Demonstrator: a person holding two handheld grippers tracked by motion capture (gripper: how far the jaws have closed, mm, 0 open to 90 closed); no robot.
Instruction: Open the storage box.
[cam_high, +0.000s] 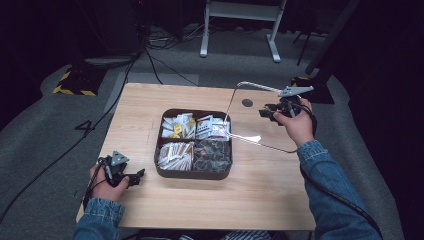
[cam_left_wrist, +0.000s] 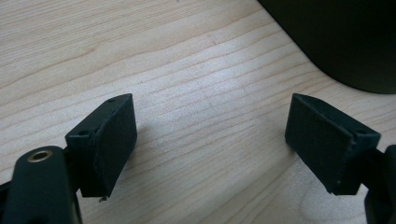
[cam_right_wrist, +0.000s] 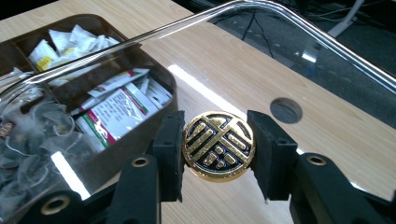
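Nearest me, my left gripper (cam_high: 131, 178) rests low over the table (cam_high: 260, 190) just beside the dark box (cam_high: 194, 173), jaws spread wide with nothing between them; I judge it is parked there to steady the box if needed. Across the table my right gripper (cam_right_wrist: 218, 148) is clamped on a round black-and-gold knob (cam_right_wrist: 218, 146), and that knob belongs to the clear lid (cam_high: 239, 112), which I hold tilted up over the box's right side, presumably so the sachets (cam_high: 176, 155) and tea bags (cam_high: 212, 153) in its four compartments can be reached. The lid's far edge is hard to trace against the dark floor.
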